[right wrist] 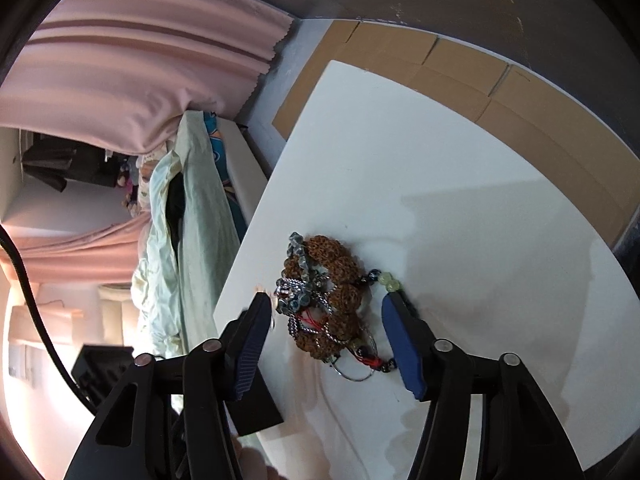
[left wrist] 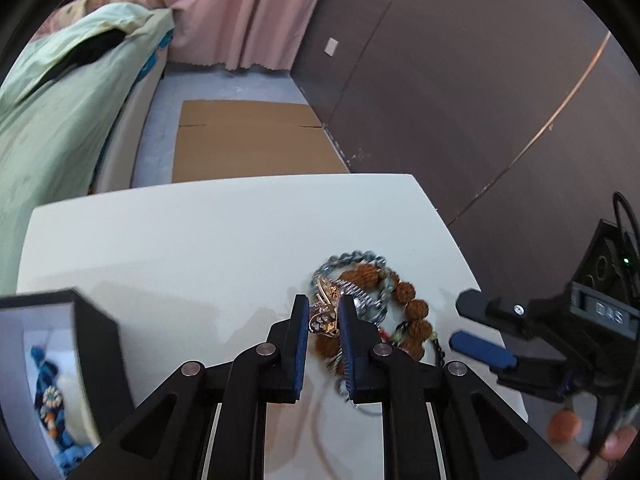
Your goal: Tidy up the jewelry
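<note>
Your left gripper [left wrist: 323, 317] is pinched tight on a gold filigree hair clip [left wrist: 326, 312], lifted just above the tangled heap of brown seed beads and grey chain [right wrist: 324, 300] on the white table [right wrist: 460, 220]. Your right gripper [right wrist: 326, 334] is spread wide, straddling that heap. A black jewelry box with a white lining [left wrist: 60, 360] sits at your left.

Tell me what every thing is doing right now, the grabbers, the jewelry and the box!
left gripper: shut on the gold ornament.
gold ornament: pinched between the pads, above the pile.
right gripper: open, fingers either side of the pile.
jewelry pile: tangled on the white table.
brown bead bracelet: lying in the pile.
grey chain: curled at the pile's far edge.
black box: open, blue beaded piece inside.
</note>
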`<state>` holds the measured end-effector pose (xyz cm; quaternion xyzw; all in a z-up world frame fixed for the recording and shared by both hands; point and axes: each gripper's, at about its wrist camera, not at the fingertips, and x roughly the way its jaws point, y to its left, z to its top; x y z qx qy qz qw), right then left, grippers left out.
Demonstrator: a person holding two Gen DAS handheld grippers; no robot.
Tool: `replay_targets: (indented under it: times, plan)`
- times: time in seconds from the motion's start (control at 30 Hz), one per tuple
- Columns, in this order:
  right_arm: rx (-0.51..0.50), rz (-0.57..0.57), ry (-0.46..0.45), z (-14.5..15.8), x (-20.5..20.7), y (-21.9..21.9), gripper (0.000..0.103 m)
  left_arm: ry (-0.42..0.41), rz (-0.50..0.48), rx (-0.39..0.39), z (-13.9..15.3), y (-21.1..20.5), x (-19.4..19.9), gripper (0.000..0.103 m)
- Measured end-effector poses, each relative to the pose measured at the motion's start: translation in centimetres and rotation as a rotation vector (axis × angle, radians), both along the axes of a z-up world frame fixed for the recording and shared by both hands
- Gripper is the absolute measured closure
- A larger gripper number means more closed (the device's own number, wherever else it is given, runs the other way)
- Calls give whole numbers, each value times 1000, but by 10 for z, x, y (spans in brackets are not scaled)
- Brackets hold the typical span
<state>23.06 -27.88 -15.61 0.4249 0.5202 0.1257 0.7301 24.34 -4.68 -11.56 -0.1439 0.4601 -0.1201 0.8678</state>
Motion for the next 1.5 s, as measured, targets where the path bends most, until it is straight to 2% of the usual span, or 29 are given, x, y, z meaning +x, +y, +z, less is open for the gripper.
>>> replay_targets:
  times: [0.17, 0.47, 0.7, 0.9, 0.97, 1.0, 1.13, 1.5]
  plan:
    - [-24, 15, 9, -4, 7, 7, 59, -15, 25, -22, 10, 12, -8, 87]
    - [-82, 77, -79, 10, 22, 30, 59, -51, 48, -59, 28, 33, -21, 87]
    - [-150, 87, -71, 2, 27, 45, 59, -77, 83, -94, 41, 53, -29, 87]
    - [-169, 90, -53, -6, 34, 52, 72, -94, 89, -103, 49, 62, -35, 87]
    - [-176, 81, -42, -8, 33, 51, 78, -98, 93, -104, 50, 65, -37, 87]
    - [-173, 72, -44, -7, 31, 49, 85, -99, 97, -104, 51, 67, -38, 87]
    - [-151, 69, -94, 5, 23, 49, 92, -103, 113, -108, 54, 71, -42, 87]
    - [-132, 130, -249, 48, -3, 64, 92, -133, 170, -107, 67, 93, -66, 87]
